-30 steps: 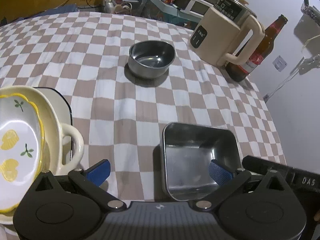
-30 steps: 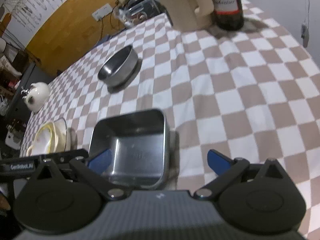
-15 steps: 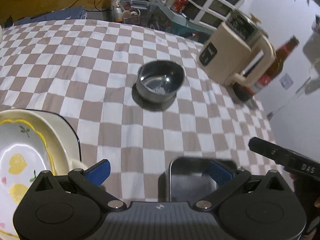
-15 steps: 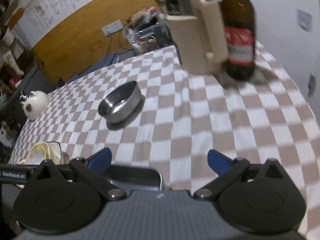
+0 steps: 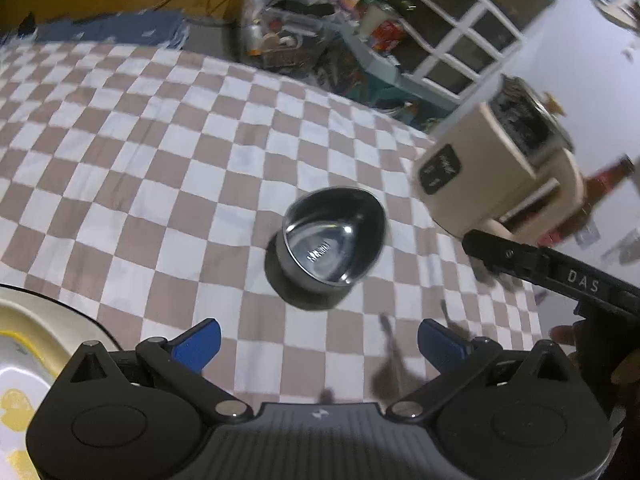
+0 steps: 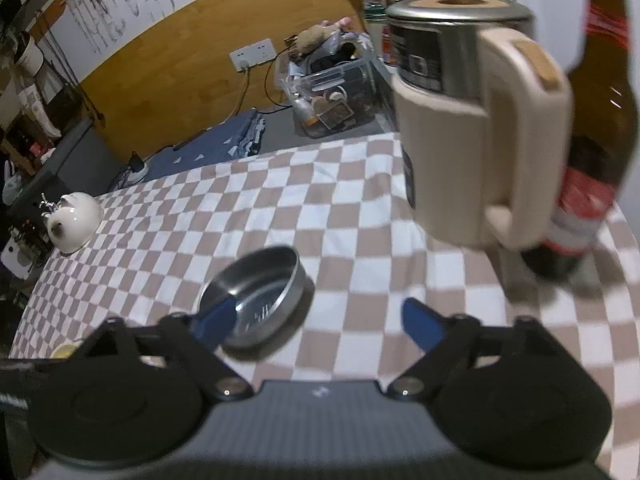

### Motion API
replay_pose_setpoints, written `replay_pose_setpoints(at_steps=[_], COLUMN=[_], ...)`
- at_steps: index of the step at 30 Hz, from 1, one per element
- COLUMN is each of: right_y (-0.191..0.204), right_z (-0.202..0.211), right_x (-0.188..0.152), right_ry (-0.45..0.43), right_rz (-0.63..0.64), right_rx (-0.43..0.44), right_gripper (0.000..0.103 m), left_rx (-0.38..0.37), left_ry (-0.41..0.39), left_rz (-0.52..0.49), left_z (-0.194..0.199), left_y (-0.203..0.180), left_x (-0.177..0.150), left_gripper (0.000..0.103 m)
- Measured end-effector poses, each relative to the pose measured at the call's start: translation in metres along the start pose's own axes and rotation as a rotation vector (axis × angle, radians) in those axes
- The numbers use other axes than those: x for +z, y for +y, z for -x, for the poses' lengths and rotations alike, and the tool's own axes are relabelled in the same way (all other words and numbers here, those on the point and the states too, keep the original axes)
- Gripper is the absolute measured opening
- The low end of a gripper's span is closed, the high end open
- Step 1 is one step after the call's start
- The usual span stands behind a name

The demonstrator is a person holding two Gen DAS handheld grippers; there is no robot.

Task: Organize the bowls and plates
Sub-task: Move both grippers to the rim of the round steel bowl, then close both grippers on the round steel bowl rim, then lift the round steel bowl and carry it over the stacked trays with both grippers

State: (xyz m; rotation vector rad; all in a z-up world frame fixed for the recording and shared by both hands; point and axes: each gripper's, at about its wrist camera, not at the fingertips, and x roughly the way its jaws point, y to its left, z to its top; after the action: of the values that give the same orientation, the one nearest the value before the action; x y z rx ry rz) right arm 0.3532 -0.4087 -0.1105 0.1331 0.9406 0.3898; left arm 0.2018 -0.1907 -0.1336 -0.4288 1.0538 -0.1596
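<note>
A round steel bowl (image 5: 332, 236) stands upright on the checked cloth, just ahead of both grippers. My left gripper (image 5: 319, 344) is open with nothing between its blue pads, short of the bowl. My right gripper (image 6: 318, 320) is open too, and its jaws are closing. Its left pad (image 6: 214, 316) overlaps the near rim of the bowl (image 6: 256, 300) in the picture without pressing on it. A stack of cream plates with yellow print (image 5: 24, 340) lies at the lower left. The square steel tray is out of view.
A beige electric kettle (image 6: 472, 140) and a brown beer bottle (image 6: 592, 160) stand close on the right, near the table's edge. A white ceramic pot (image 6: 74, 222) sits far left. The right tool's black side bar (image 5: 560, 276) reaches in beside the kettle (image 5: 492, 176).
Both grippers have moved forward over the table. The square steel tray has dropped out of view below them and the round bowl is now close. The right jaws have narrowed a little.
</note>
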Motion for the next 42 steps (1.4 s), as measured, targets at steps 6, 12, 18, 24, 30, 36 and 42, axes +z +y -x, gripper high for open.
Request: replay_pose_setpoints(at_steps=[6, 12, 18, 24, 30, 36, 42], right_y=[0.004, 0.011, 0.016, 0.014, 0.011, 0.014, 0.013], right_z=[-0.038, -0.069, -0.097, -0.11, -0.113, -0.099, -0.07], right_x=[0.022, 0.032, 0.035, 0.036, 0.032, 0.027, 0.016], right_ry=[0.03, 0.072, 0.11, 0.136, 0.152, 0.111, 0.075], right_rz=[0.032, 0.05, 0.064, 0.084, 0.081, 0.078, 0.058], right_rx=[0.048, 0.073, 0.087, 0.068, 0.083, 0.07, 0.059], right_gripper=[0.07, 0.047, 0.033, 0.028, 0.012, 0.011, 0.01], left_rx=[0.003, -0.019, -0.024, -0.034, -0.053, -0.078, -0.094], left_ry=[-0.019, -0.021, 0.005, 0.039, 0.05, 0.026, -0.02], left_rz=[0.1, 0.226, 0.257, 0.242, 0.232, 0.233, 0.187], left_z=[-0.016, -0.032, -0.045, -0.055, -0.059, -0.051, -0.03], left_y=[0.014, 0.029, 0.034, 0.033, 0.029, 0.028, 0.018], left_x=[0.018, 0.025, 0.026, 0.027, 0.028, 0.026, 0.026], left_gripper=[0.101, 0.075, 0.046, 0.033, 0.019, 0.018, 0.018])
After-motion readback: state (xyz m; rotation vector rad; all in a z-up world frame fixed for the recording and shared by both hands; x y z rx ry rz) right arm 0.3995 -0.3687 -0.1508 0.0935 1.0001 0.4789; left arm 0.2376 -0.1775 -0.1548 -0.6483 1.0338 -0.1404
